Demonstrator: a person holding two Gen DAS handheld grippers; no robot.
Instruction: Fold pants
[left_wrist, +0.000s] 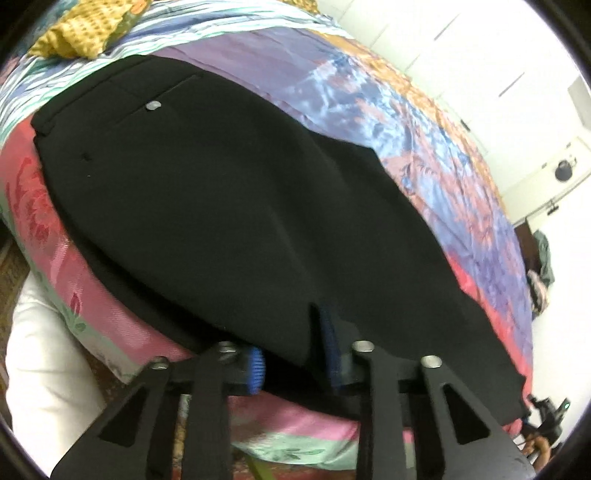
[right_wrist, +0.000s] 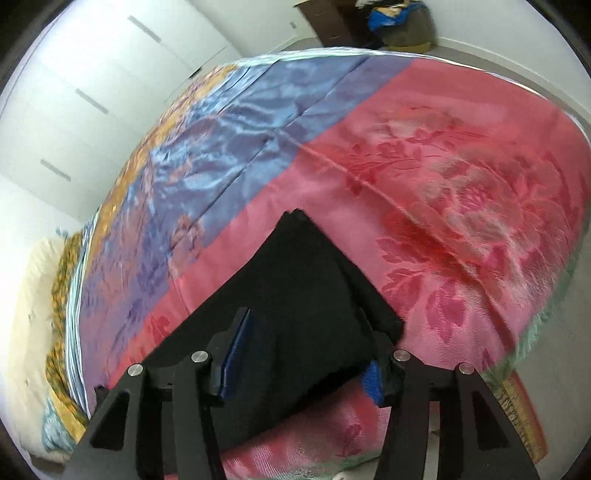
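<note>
Black pants (left_wrist: 221, 206) lie on a bed, the waistband and a back pocket with a silver button (left_wrist: 153, 106) at the far left in the left wrist view. My left gripper (left_wrist: 295, 354) is at the near edge of the pants, its blue pads (left_wrist: 255, 369) apart with cloth between them. In the right wrist view the leg end of the pants (right_wrist: 295, 295) lies between the spread blue pads (right_wrist: 236, 350) of my right gripper (right_wrist: 301, 363). Both grippers are open around the cloth.
The bed (right_wrist: 443, 206) has a pink, purple and blue floral cover. A yellow patterned pillow (left_wrist: 85, 33) lies at the head. White wardrobe doors (right_wrist: 92, 92) stand beyond the bed. A heap of clothes (right_wrist: 399, 26) sits by the far wall.
</note>
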